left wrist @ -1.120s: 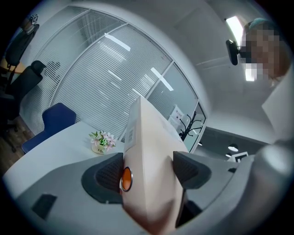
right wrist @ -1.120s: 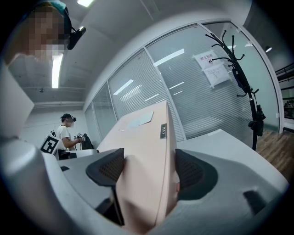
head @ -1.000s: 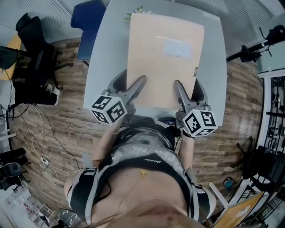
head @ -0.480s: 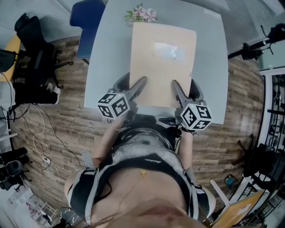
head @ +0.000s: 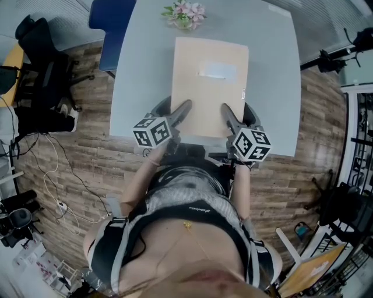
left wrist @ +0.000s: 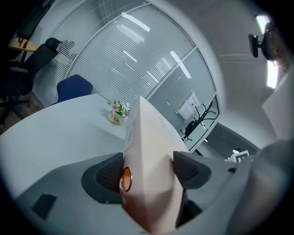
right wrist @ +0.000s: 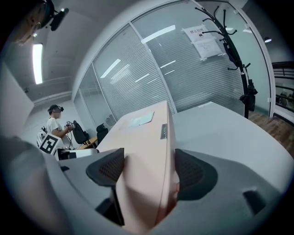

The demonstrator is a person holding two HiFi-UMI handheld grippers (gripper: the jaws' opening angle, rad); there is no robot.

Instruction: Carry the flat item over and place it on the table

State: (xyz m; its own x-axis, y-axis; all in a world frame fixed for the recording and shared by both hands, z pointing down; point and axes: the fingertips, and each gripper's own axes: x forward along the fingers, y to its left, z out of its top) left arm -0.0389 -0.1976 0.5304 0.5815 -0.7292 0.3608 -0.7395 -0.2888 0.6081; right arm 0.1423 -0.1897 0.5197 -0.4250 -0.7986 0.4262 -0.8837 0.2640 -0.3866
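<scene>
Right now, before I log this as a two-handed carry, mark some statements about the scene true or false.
The left gripper and right gripper both clamp the flat box at its near edge. True.
The flowers lie on the box. False: they stand on the table beyond its far edge.
A blue chair stands by the table's far left corner. True.
The right gripper's fingers hold nothing. False: the box sits between them.
</scene>
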